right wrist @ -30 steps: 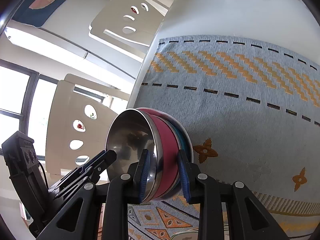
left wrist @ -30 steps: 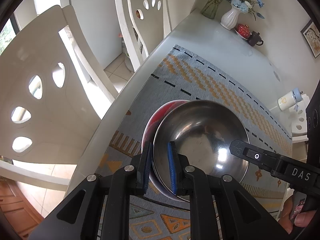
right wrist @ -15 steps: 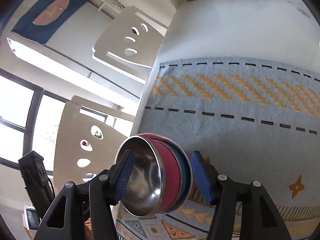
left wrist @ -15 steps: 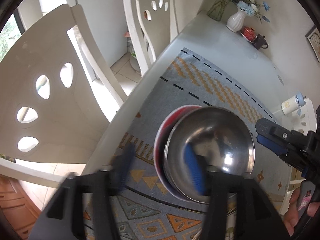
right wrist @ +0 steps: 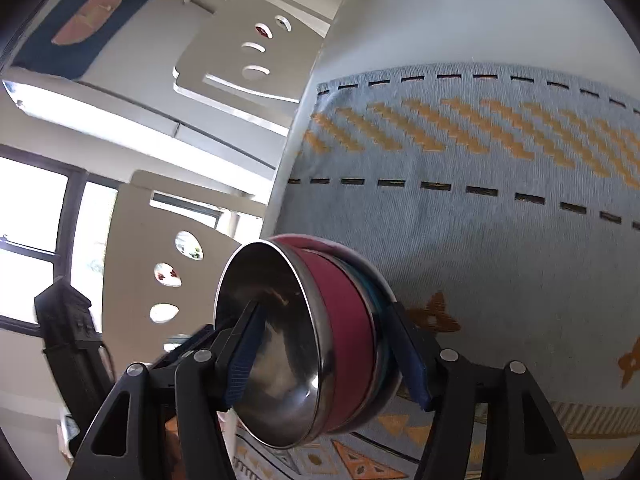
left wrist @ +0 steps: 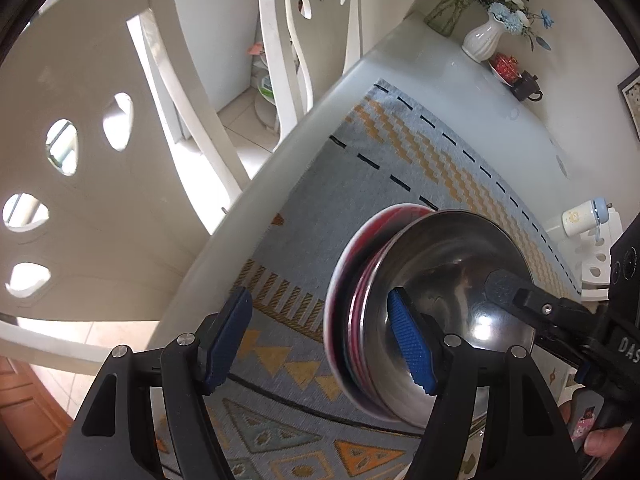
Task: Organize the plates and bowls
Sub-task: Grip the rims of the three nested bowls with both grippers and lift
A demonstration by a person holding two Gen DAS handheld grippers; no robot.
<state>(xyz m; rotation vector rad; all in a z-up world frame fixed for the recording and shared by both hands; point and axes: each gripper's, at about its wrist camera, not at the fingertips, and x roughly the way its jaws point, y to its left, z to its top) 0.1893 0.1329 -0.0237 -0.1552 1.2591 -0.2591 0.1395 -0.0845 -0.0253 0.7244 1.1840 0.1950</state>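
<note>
- Left wrist view: the left gripper (left wrist: 320, 344) has just been opening. A second ago its fingers pinched the near rim of the steel bowl (left wrist: 460, 288); now they stand wide, one blue pad (left wrist: 408, 344) inside the bowl, the other clear over the woven mat (left wrist: 420, 148). The right gripper (left wrist: 520, 300) reaches in from the opposite rim.
- Right wrist view: the right gripper (right wrist: 324, 356) has likewise been opening. Its fingers now straddle the nested stack (right wrist: 320, 340) (steel bowl uppermost, red bowl (right wrist: 348, 320) beneath, a teal piece below) with small gaps either side.
- Location: the stack sits on the mat near the table (right wrist: 460, 12) edge beside the white chairs (left wrist: 100, 160).
- Reading: both grips are released, so the stack appears placed; withdrawal is the likely next step.
</note>
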